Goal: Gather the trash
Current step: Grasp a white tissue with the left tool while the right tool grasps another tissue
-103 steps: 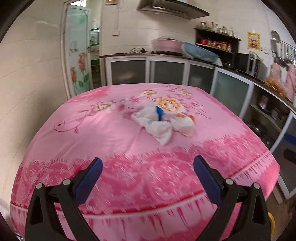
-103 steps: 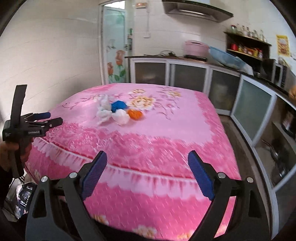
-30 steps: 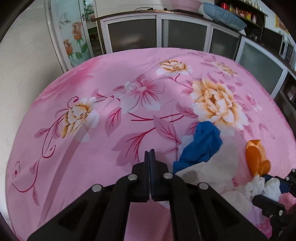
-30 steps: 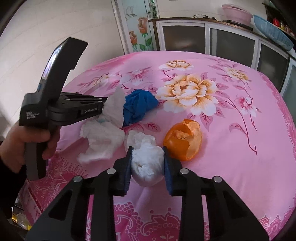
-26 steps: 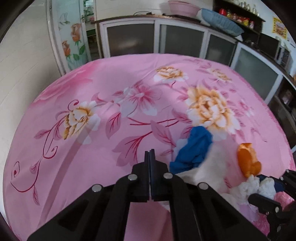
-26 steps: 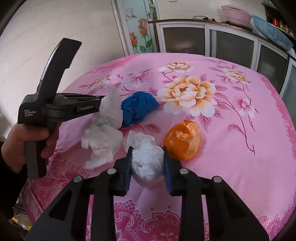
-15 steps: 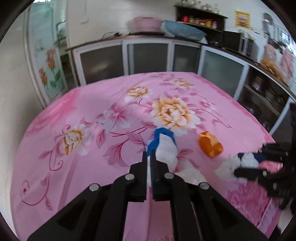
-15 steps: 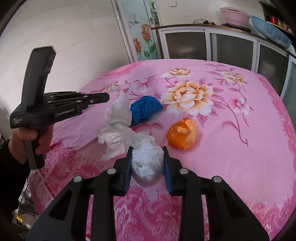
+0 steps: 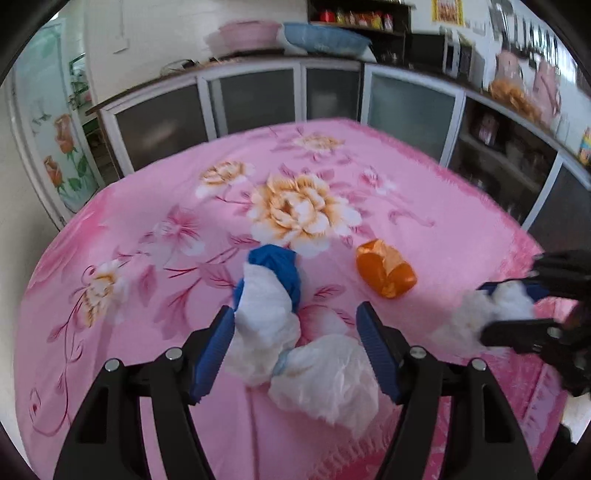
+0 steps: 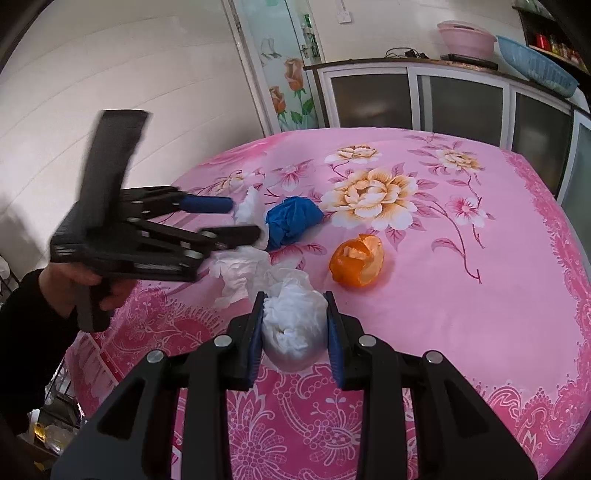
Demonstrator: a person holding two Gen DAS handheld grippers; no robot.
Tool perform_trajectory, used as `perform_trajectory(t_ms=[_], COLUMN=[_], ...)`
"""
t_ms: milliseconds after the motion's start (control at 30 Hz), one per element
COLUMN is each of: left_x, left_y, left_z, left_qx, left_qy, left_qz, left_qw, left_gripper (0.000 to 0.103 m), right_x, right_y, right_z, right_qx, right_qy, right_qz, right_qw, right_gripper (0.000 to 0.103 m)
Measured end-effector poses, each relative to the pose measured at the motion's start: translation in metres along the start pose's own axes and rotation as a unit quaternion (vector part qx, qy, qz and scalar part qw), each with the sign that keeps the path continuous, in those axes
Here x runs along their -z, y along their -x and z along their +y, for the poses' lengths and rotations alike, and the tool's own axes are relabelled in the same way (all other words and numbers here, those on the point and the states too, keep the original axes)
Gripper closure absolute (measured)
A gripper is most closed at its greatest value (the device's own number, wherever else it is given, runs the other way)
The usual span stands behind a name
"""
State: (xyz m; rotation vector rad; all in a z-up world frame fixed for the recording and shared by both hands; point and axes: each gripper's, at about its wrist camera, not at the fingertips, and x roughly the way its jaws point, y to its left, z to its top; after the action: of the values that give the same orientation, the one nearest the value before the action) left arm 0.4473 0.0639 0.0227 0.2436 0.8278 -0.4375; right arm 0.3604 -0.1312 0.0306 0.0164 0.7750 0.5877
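While the pink floral tablecloth fills most of both views, kitchen cabinets run along the top behind it, with a rose-printed door top centre in the right wrist view.

Left gripper: bottom centre of its own view, jaws just been opening, now well apart. White tissue wad sits between the blue pads, close to the left pad; pads not pressing on it. In the right wrist view the same gripper comes in from the left, held by a hand in a dark sleeve, somewhat blurred.

Right gripper: bottom centre of its view, jaws clamped on a crumpled white tissue ball, pads pressed to both sides. In the left wrist view it shows at the right edge, tissue ball between the fingers.

Trash on the cloth, mid-frame:
- second white tissue, lower centre of the left wrist view, touching the first wad
- blue crumpled piece, just behind the tissue wad, touching it
- orange peel, right of the blue piece, apart from it, near the big printed flower

Pink basin and blue basin on the counter, upper right.
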Motion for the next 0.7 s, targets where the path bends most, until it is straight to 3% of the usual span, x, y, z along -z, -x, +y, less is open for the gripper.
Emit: perform_trajectory(t_ms=[133, 233, 267, 500, 700], left_x=[-0.003, -0.001, 0.0, 0.005, 0.019], left_y=[-0.03, -0.035, -0.034, -0.012, 0.041], left_z=[0.005, 0.017, 0.021, 0.037, 0.034], left_qx=[-0.006, 0.001, 0.006, 0.031, 0.047], left_qy=[0.021, 0.055, 0.065, 0.113, 0.13], left_qz=[0.043, 0.046, 0.043, 0.008, -0.046], left_qw=[0.9989, 0.9975, 0.997, 0.9931, 0.9894], left_gripper=[0.039, 0.088, 0.094, 0.096, 0.096], right_x=[0.0, -0.001, -0.001, 0.0, 0.011], right_y=[0.005, 0.009, 0.011, 0.02, 0.053], right_z=[-0.001, -0.002, -0.002, -0.002, 0.003], right_qx=[-0.002, -0.006, -0.006, -0.014, -0.005], right_qy=[-0.001, -0.003, -0.003, -0.013, -0.017], right_qz=[-0.006, -0.012, -0.013, -0.02, -0.029], right_qw=[1.0, 1.0, 1.0, 1.0, 0.999], right_gripper=[0.075, 0.075, 0.075, 0.075, 0.075])
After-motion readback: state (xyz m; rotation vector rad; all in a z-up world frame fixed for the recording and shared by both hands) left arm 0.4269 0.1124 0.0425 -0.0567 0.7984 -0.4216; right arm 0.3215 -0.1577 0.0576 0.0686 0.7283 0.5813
